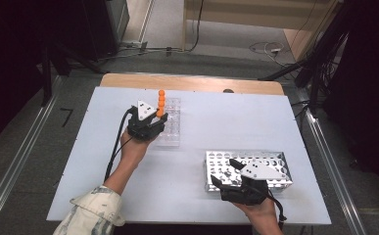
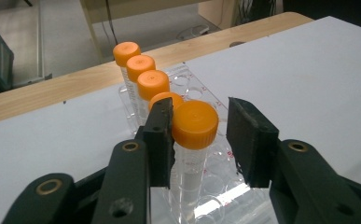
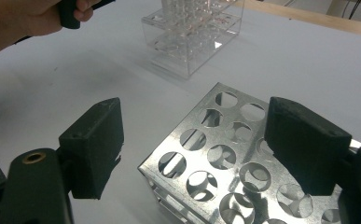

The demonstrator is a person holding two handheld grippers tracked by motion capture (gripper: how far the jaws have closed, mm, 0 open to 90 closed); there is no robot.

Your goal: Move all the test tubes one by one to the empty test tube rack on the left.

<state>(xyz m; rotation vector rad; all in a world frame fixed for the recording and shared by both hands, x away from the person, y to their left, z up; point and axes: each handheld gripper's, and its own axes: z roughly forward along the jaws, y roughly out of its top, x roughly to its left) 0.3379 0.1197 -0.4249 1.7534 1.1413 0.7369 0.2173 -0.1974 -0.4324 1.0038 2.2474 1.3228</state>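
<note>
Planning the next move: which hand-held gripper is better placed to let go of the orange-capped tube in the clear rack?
Left. Its hand-held gripper already straddles the tube, one pad touching. The right hand-held gripper hovers open at the metal rack.

The left tongs (image 2: 194, 140) hide the 4th orange-capped tube (image 2: 166, 99).

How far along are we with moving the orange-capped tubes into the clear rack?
Five orange-capped plastic tubes stand in a row in the clear acrylic rack. The left gripper has its jaws around the nearest tube, a gap showing at the right jaw, so it looks just released. The perforated metal rack under the open right gripper shows no tubes; little seems left.
</note>
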